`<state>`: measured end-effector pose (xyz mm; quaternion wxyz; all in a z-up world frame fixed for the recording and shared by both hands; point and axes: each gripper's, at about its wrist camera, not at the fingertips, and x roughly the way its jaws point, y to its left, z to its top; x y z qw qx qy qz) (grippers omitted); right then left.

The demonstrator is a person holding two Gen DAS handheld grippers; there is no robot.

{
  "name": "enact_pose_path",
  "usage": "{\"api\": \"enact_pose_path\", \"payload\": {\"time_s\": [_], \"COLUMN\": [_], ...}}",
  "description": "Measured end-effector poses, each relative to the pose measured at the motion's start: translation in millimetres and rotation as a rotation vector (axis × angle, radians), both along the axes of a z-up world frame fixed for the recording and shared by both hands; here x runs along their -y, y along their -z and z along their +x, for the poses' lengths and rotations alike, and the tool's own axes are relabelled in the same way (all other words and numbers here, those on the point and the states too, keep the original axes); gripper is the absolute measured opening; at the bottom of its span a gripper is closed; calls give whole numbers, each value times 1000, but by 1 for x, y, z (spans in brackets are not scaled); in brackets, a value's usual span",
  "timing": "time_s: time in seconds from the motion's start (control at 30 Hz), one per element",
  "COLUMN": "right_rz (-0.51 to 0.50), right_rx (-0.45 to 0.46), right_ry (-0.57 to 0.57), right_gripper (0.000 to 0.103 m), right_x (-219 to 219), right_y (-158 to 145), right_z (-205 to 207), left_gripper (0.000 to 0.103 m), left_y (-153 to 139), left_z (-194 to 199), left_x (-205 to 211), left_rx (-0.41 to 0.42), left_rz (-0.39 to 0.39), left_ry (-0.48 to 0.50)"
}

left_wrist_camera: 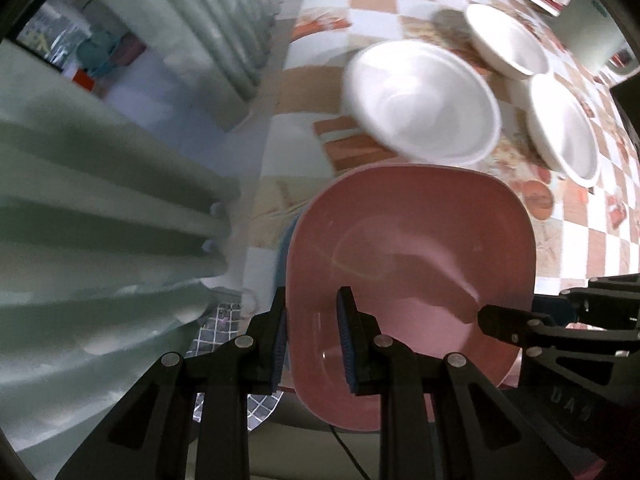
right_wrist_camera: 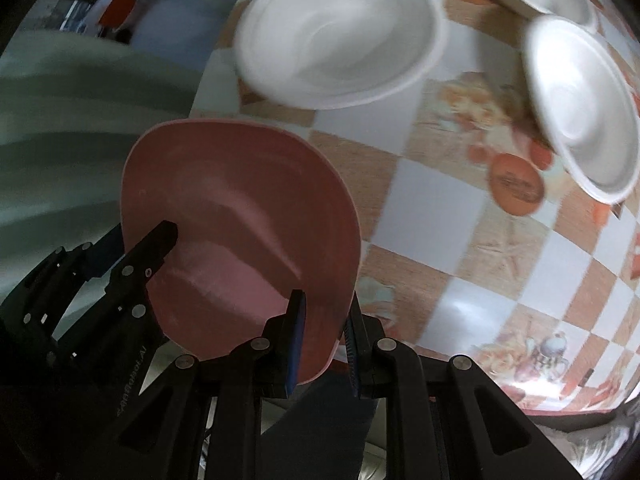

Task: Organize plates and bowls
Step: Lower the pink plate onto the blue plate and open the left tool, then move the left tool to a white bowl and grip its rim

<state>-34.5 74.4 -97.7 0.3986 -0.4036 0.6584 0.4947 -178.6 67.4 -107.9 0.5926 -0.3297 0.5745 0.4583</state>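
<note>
Checkered orange-and-white cloth covers your counter [left_wrist_camera: 580, 240]; pale green curtains [left_wrist_camera: 100, 220] hang off at 9 o'clock in the left wrist view.

Pink plate [left_wrist_camera: 408, 240], rounded-square, is tilted, near edge over the counter's near edge. A blue edge shows just under its left side, not identifiable.

Your left gripper [left_wrist_camera: 312, 344] is clamped on the plate's near-left rim, one pad above, one below. Your right gripper [right_wrist_camera: 324, 344] is clamped on the near-right rim the same way.

Three white bowls sit on the cloth beyond the plate: large bowl [left_wrist_camera: 424, 100] at 12 o'clock, second bowl [left_wrist_camera: 564, 128] at 2 o'clock, third bowl [left_wrist_camera: 508, 40] behind, between them. All are motion-blurred.
</note>
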Motion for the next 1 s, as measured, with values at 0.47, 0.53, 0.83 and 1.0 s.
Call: {"api": "enact_pose_path", "payload": {"time_s": [0.47,0.53,0.83,1.0], "right_rz": [-26,-20,18,10], "right_rx": [-35,-19,20,42], "right_ry": [-11,-10,138,297], "right_gripper": [22,49,93,93], "right_x": [2,2,31,65], "right_y": [20,16,-4,-2], "right_z": [12,20,90,139], "left_gripper": [76,79,79,79], "left_y": [7,3,-13,-24], "left_z": [-11,-11,7,52], "left_x": [-3,-4,-6,-3], "left_rx": [51,67,107,129], "left_rz": [10,12,28,23], "left_ry": [-42,-49,-27,69]}}
